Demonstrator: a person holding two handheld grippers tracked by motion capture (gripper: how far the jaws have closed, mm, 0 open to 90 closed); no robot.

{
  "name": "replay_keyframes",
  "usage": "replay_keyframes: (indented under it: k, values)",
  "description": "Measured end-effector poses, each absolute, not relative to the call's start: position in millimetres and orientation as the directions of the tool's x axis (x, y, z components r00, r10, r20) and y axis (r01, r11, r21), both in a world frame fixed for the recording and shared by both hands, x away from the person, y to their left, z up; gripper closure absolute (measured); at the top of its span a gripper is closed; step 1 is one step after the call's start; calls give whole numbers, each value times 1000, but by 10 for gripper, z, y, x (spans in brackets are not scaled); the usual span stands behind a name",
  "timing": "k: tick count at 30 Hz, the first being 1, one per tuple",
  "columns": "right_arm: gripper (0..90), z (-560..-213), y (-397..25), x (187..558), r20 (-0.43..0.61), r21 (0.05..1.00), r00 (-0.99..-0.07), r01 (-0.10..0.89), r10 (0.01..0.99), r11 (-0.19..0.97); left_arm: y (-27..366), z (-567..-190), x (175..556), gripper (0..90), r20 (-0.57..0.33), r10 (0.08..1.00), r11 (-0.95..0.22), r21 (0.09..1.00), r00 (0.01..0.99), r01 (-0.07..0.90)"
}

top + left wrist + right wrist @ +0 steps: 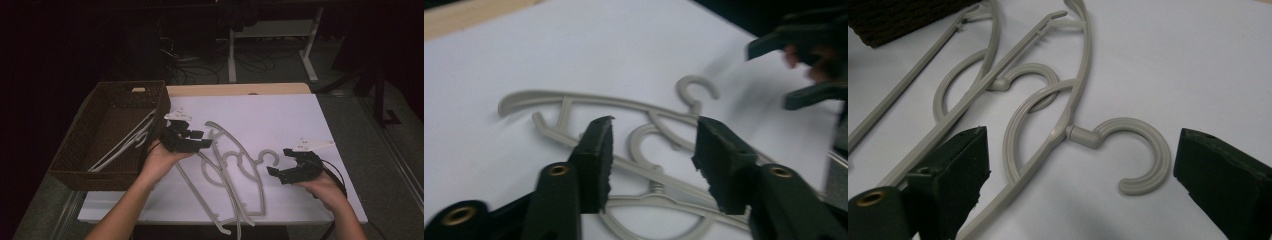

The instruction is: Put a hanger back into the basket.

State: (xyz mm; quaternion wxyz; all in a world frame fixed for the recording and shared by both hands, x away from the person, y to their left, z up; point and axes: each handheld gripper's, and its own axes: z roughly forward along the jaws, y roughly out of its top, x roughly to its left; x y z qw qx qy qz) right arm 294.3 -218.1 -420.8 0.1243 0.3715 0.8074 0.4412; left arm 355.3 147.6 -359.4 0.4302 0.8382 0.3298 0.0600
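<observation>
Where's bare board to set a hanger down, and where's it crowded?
Free: the white board's far right stretch, beyond the right gripper, and its near-left corner beside the wicker basket. Crowded: the middle, where overlapping grey hangers lie between both grippers; the left gripper hovers there. The basket holds hangers too.

A white rectangular tabletop (280, 115) with a light wooden strip along its far edge carries the things. Near its middle lie overlapping grey plastic clothes hangers (235, 170), flat on the surface, their lower ends reaching past the near edge. Two curved hooks (1140, 150) show among them, one resting on bare white surface. At the tabletop's left side sits a dark brown woven rectangular basket (80, 150), its near corner overhanging the tabletop's left edge.
</observation>
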Motion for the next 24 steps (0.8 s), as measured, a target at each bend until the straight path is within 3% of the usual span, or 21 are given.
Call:
replay_keyframes:
  k: [4,9,15,24]
  values:
    - [93,-4220,-2180,2947,131,799,-692,498,710,337,1382,-3855,3714,728,-165,640,-441,721,751,534]
    - [96,-4216,-2198,2947,135,803,-687,498,714,328,1320,-4151,3909,894,-141,675,-481,661,724,577]
    - [96,-4222,-2215,2932,138,805,-685,498,716,322,1224,-4388,4034,898,-144,696,-494,614,703,615]
    - [96,-4225,-2215,2926,141,803,-684,502,716,322,1077,-4453,4222,899,-150,718,-467,620,680,631]
